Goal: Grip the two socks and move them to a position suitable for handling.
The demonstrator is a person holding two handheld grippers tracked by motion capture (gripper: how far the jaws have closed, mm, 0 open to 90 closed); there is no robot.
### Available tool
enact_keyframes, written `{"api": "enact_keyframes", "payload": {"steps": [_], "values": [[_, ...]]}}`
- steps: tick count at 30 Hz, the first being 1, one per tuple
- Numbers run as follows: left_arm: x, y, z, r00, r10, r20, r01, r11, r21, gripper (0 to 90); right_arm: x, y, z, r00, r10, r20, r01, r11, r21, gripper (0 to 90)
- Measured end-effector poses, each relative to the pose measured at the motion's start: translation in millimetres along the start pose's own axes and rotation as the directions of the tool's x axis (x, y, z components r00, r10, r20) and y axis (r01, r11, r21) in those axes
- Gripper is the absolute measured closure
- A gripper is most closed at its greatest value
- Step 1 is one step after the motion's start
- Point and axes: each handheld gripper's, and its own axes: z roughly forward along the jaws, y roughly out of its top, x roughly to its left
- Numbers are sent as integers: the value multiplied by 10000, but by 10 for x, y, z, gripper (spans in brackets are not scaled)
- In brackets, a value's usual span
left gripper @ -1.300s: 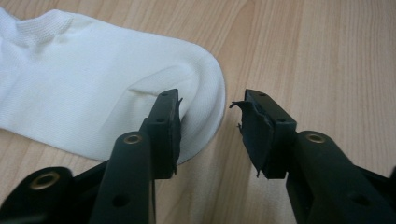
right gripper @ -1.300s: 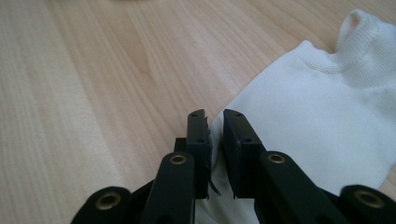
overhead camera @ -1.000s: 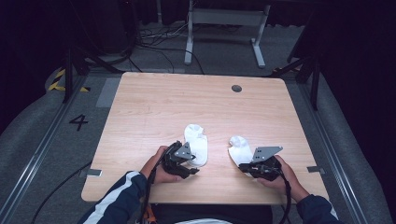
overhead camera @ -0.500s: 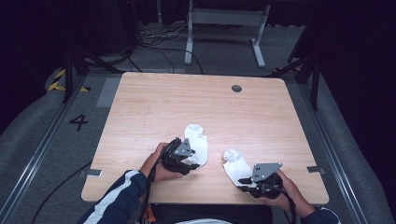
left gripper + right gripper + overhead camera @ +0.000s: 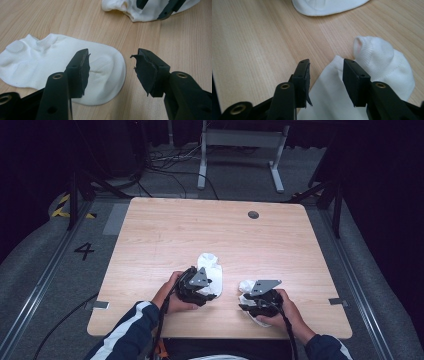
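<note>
Socks (image 5: pixel 209 268) flat, both claws (image 5: pixel 252 306) low, parted

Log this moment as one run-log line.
left tool: open over left sock | right tool: just opened, right sock released beneath | both socks flat on table

Even overhead light keeps the table (image 5: pixel 210 235) bright while the surrounding floor sinks into darkness (the high view looks soft and grainy). Both gripper views are sharp nearby, with faint shadows.
</note>
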Motion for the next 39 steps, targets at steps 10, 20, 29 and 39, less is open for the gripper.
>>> {"api": "enact_keyframes", "payload": {"steps": [10,20,29,39], "values": [[-1,1,-11,9999,119,-34,-119,9999,3,442,-17,41,69,9993,-257,254,252,9995,200,870],[-90,48,24,9976,663,210,-664,9978,65,373,127,111,-201,9860,-1256,-1098,1180,9904,-726,880],[-321,151,205,9854,1526,757,-1553,9874,317,292,242,183,-374,9663,-1805,-1834,1563,9779,-1387,880],[-416,236,404,9754,1956,1016,-2012,9783,486,537,220,192,-492,9567,-1833,-2259,1341,9670,-2167,879]]}}
